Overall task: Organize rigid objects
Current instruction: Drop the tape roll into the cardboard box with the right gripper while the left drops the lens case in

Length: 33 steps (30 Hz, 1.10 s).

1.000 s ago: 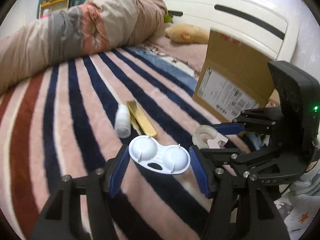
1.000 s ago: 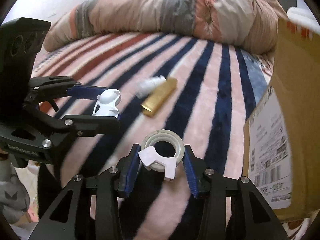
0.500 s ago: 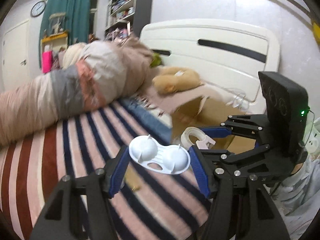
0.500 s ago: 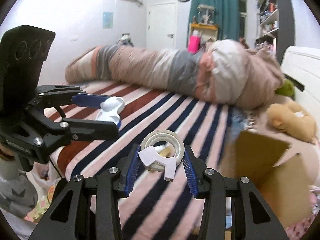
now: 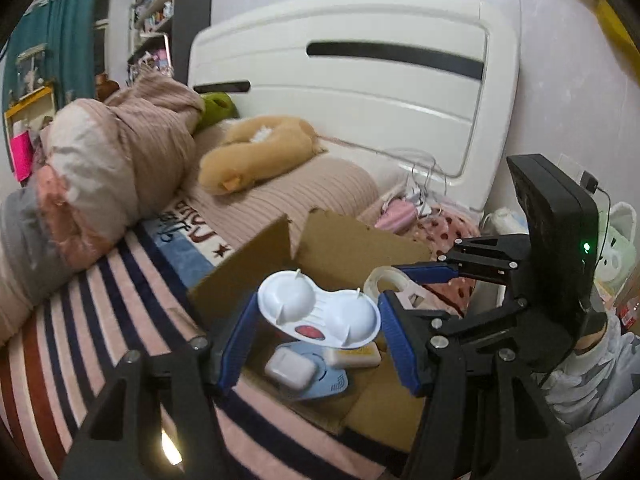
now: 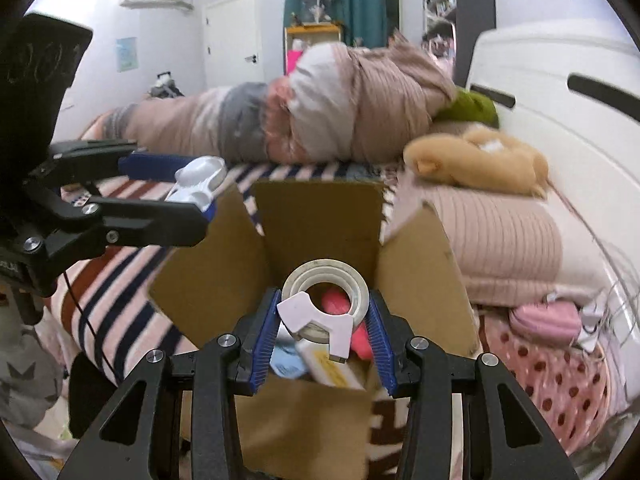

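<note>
My left gripper point(image 5: 318, 316) is shut on a white two-cup case point(image 5: 316, 314) and holds it above an open cardboard box point(image 5: 256, 268) on the striped bed. My right gripper point(image 6: 324, 312) is shut on a roll of clear tape in a white dispenser point(image 6: 320, 308), also above the box point(image 6: 320, 220). Inside the box lie a white earbud case point(image 5: 289, 369), a blue flat item point(image 5: 326, 380), a yellow-white item point(image 6: 332, 372) and something pink point(image 6: 338, 304). The right gripper point(image 5: 394, 280) shows in the left wrist view, the left gripper point(image 6: 196, 188) in the right wrist view.
A rolled duvet point(image 6: 320, 108) lies across the bed behind the box. A tan plush toy point(image 5: 256, 152) rests on a pillow by the white headboard point(image 5: 360, 72). A pink pouch point(image 6: 544, 318) and dotted fabric lie right of the box.
Both grippers rose from the striped blanket and swung right toward the headboard, carrying the case and the tape over the open box. The gold bar and white bottle are out of view.
</note>
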### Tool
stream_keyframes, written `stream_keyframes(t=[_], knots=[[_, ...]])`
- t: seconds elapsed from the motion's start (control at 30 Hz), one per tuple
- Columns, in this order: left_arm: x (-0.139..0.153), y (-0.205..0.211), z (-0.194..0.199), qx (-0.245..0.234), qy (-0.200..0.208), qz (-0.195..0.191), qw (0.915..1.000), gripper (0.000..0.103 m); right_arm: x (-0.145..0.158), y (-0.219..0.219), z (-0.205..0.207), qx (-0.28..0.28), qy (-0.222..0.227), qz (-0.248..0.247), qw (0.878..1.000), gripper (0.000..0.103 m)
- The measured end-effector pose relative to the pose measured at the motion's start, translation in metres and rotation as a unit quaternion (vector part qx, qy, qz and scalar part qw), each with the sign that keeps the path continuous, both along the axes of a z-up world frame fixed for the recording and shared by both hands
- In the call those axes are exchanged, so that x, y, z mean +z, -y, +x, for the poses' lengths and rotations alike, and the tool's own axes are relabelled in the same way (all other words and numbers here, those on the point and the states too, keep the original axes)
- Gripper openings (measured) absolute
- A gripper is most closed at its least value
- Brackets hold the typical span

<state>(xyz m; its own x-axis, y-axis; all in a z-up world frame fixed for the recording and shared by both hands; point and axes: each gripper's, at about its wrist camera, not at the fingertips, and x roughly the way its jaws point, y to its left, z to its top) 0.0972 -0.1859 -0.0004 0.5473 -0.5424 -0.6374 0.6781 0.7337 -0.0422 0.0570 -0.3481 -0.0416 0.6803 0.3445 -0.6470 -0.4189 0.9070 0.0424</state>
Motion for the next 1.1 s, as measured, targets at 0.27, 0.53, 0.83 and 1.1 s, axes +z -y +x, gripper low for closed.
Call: stream_keyframes(t=[0.27,0.53,0.83,1.1], knots=[[-0.029,0.02,0.027,0.034,-0.011,0.051,0.9981,0.058,-0.018,0.012,0.015,-0.007,-0.023,-0.004,1.0,0.041],[-0.045,0.015,0.045,0.05,-0.02,0.066,0.9963,0.058,-0.023,0.005,0.026,-0.002,-0.028,-0.005,1.0,0.049],[-0.043,0.008,0.043,0.056,-0.012,0.059,0.9966,0.067,-0.022,-0.004,0.027,0.003,-0.028,-0.011,1.0,0.051],[-0.023,-0.022,0.029,0.077,-0.005,0.018,0.9968,0.067,-0.012,-0.012,0.022,0.014,-0.022,-0.011,1.0,0.051]])
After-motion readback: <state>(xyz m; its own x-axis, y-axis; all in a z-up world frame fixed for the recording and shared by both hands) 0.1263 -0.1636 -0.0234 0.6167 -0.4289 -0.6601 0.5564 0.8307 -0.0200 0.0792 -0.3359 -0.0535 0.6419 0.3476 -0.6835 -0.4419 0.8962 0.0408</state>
